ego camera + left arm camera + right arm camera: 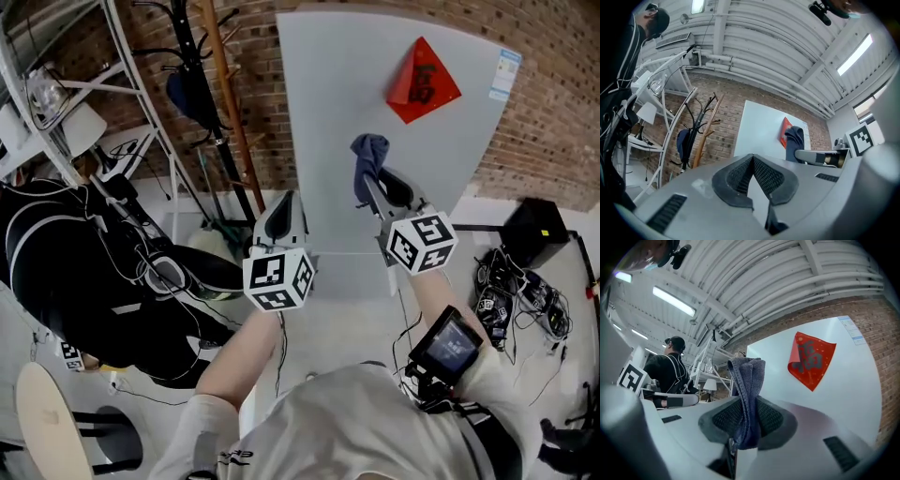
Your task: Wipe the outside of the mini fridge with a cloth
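The pale grey mini fridge [347, 84] stands against the brick wall, with a red diamond sticker [422, 80] on its front. My right gripper [372, 183] is shut on a dark blue cloth [367, 161], which bunches upward out of the jaws just in front of the fridge face. In the right gripper view the cloth [747, 390] is pinched between the pads, with the fridge [853, 394] and sticker [811, 359] behind it. My left gripper [281, 208] hovers at the fridge's left edge, lower down; its pads [736, 176] meet at the tips and hold nothing.
A person in black [84, 272] stands at the left beside a white metal rack [112, 75]. A coat stand [202, 84] stands just left of the fridge. A black box [534, 230] and tangled cables [506, 295] lie on the floor at the right.
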`<state>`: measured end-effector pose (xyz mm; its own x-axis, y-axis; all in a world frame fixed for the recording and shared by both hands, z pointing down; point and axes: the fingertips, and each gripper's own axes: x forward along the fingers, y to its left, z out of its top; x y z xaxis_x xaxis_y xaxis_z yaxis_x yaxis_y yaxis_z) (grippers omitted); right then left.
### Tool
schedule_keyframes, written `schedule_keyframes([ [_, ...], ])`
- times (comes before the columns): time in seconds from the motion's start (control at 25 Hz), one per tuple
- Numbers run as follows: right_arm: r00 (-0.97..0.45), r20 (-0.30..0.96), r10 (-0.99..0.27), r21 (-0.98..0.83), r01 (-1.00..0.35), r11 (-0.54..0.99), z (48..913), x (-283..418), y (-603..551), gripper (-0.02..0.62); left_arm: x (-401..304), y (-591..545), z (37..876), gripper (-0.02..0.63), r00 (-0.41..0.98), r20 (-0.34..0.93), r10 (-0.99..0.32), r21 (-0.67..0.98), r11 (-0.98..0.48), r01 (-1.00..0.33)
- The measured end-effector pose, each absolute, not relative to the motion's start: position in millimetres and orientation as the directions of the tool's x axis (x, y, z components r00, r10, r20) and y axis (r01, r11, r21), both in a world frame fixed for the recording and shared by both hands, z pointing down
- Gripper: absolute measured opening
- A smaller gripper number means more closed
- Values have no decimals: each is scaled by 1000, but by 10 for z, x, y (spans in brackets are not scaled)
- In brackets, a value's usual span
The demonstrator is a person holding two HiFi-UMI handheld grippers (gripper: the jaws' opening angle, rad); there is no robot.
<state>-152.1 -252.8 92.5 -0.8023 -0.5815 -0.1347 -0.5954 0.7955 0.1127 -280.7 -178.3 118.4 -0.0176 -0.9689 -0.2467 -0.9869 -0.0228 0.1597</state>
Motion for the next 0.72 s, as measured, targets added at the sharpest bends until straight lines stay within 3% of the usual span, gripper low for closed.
schedule_keyframes([
  [0.72, -832, -218, -510, 271, -554, 787, -474, -2734, -3070, 89, -3595, -1982, 673, 3, -54, -316, -947, 109, 20, -994],
])
